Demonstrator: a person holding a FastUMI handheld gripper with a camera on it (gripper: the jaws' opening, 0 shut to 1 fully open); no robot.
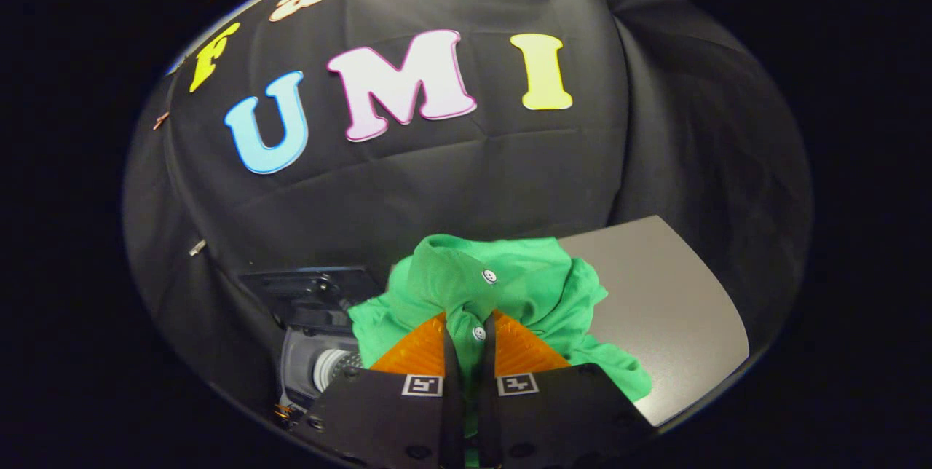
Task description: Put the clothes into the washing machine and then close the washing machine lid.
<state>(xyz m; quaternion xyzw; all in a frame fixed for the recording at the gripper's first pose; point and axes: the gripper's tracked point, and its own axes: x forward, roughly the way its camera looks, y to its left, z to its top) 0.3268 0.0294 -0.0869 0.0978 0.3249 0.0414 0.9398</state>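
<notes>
- Shirt (510, 287), green with white buttons, bunches up between the fingers and just ahead of them, its button strip running down into the narrow gap.
- Hand-held gripper (466, 341) is nearly closed, both fingers pressing on the shirt's fabric.
- Washing machine (320, 352) sits below and to the left of the fingers, its drum opening partly visible.
- Grey lid (670, 309) lies beyond the shirt, to the right.
</notes>
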